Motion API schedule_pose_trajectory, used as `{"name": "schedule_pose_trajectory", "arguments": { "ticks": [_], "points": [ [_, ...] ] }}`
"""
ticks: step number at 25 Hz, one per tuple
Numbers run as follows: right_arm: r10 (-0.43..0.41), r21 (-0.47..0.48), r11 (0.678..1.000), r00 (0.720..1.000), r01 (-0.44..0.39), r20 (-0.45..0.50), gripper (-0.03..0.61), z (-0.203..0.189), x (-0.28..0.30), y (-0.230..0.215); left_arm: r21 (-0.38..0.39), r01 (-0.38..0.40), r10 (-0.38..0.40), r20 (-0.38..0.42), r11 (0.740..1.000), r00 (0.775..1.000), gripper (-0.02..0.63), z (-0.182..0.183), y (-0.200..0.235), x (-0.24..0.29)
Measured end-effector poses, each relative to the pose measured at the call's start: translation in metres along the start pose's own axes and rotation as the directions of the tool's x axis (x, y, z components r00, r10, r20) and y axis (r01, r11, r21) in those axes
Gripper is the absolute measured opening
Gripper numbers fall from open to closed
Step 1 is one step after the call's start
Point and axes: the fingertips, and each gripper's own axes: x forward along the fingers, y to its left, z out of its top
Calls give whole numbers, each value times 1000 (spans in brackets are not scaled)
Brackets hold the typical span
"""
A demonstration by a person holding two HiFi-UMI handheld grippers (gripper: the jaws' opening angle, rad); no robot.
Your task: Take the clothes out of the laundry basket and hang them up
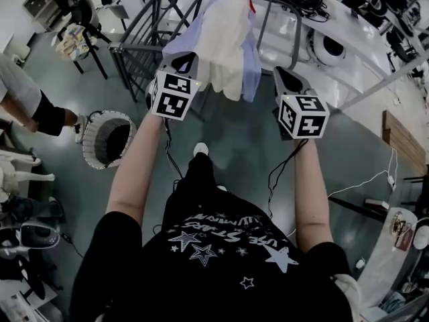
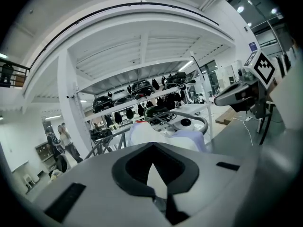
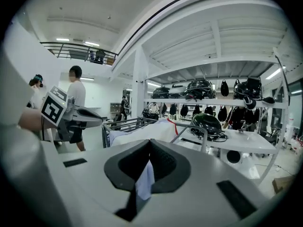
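A white garment (image 1: 226,39) over a pale blue one (image 1: 251,66) hangs on the grey metal drying rack (image 1: 134,45) in front of me. My left gripper (image 1: 188,62) is shut, just left of the clothes. To their right, a little apart, my right gripper (image 1: 282,74) is also shut. No cloth hangs from either in the head view. In the left gripper view the jaws (image 2: 151,150) meet and point at the draped clothes (image 2: 142,131). The right gripper's jaws (image 3: 149,148) also meet, toward the rack (image 3: 128,124). The white woven laundry basket (image 1: 92,126) stands on the floor at left, its inside dark.
A seated person (image 1: 27,106) is at the far left, near white chairs. Behind the rack runs a white table (image 1: 335,19) with helmets and gear. Cables (image 1: 362,183) trail over the grey floor at right. People (image 3: 75,96) stand farther back in the room.
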Motion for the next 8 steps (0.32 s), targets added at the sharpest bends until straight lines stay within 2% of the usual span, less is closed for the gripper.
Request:
{"name": "schedule_pose_trajectory", "arguments": {
  "ticks": [3,8],
  "points": [
    [20,14,1000,1000,-20,-5,8,-10,-6,11,-27,-3,2,-30,1000,1000,17,-15,-8,-16],
    [39,10,999,999,-39,-12,8,-21,-14,23,-48,-7,5,-35,999,999,18,-27,-17,-30]
  ]
}}
